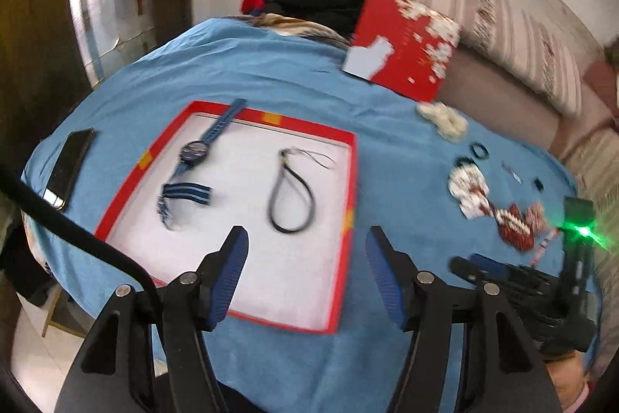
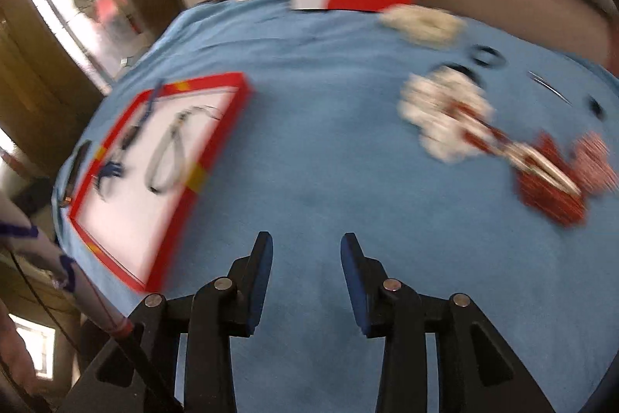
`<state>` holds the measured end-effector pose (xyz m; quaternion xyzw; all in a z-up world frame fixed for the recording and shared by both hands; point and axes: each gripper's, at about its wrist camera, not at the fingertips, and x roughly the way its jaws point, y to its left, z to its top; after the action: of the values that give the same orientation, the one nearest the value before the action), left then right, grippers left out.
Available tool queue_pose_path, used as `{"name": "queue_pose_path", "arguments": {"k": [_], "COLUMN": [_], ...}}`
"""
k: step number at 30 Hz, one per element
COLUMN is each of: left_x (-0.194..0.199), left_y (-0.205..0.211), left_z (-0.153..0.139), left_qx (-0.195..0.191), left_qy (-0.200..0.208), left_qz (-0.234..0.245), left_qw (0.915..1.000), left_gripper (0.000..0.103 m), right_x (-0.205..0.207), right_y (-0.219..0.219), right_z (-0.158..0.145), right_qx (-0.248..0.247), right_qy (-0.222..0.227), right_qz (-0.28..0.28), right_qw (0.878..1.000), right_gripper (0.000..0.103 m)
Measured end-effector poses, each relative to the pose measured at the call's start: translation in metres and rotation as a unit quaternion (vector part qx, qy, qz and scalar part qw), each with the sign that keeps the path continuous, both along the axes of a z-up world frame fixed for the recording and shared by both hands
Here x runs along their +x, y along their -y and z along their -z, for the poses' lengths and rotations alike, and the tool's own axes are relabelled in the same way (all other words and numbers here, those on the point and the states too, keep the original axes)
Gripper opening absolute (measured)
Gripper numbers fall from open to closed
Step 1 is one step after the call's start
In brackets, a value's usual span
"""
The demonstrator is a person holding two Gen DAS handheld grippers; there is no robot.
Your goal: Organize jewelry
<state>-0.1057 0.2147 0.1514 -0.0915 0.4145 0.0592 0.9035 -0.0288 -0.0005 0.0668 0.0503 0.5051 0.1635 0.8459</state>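
Green light (image 1: 582, 230), left view only

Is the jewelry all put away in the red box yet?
Not yet. A watch and a strap lie in the red box. Both grippers, left and right, are open and empty. The beaded pieces and rings wait on the cloth.

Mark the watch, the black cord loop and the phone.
watch (image 1: 194, 153), left wrist view, on the round dial.
cord loop (image 1: 291, 204), left wrist view, on the loop's right strand, inside the tray.
phone (image 1: 69, 167), left wrist view, on the dark screen, left of the tray.
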Motion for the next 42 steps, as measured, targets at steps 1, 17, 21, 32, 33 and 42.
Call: {"name": "queue_pose_path", "arguments": {"k": [1, 17, 21, 32, 33, 42], "left_x": [-0.001, -0.015, -0.016, -0.002, 0.001, 0.061], "left_y": [0.008, 0.119, 0.131, 0.129, 0.128, 0.133], "left_z": [0.000, 0.005, 0.008, 0.022, 0.024, 0.047], "left_qx": [0.006, 0.069, 0.077, 0.060, 0.057, 0.005], "left_qy": [-0.001, -0.032, -0.040, -0.065, -0.066, -0.079], "left_qz": [0.005, 0.092, 0.099, 0.096, 0.096, 0.112], "left_qw": [1.0000, 0.9929, 0.9913, 0.9915, 0.9916, 0.9905], "left_gripper": [0.062, 0.063, 0.063, 0.065, 0.065, 0.066], "right_x": [-0.008, -0.082, -0.087, -0.087, -0.086, -0.068], "right_y": [0.017, 0.176, 0.190, 0.202, 0.204, 0.210], "right_z": [0.001, 0.014, 0.016, 0.019, 0.019, 0.021], "right_qx": [-0.003, -0.011, -0.004, -0.003, -0.003, -0.002], "right_qy": [0.000, 0.007, 0.009, 0.010, 0.012, 0.012], "right_qz": [0.013, 0.158, 0.170, 0.178, 0.179, 0.177], "right_qw": [1.000, 0.987, 0.985, 0.984, 0.984, 0.984], "right_gripper": [0.040, 0.049, 0.052, 0.055, 0.056, 0.057]}}
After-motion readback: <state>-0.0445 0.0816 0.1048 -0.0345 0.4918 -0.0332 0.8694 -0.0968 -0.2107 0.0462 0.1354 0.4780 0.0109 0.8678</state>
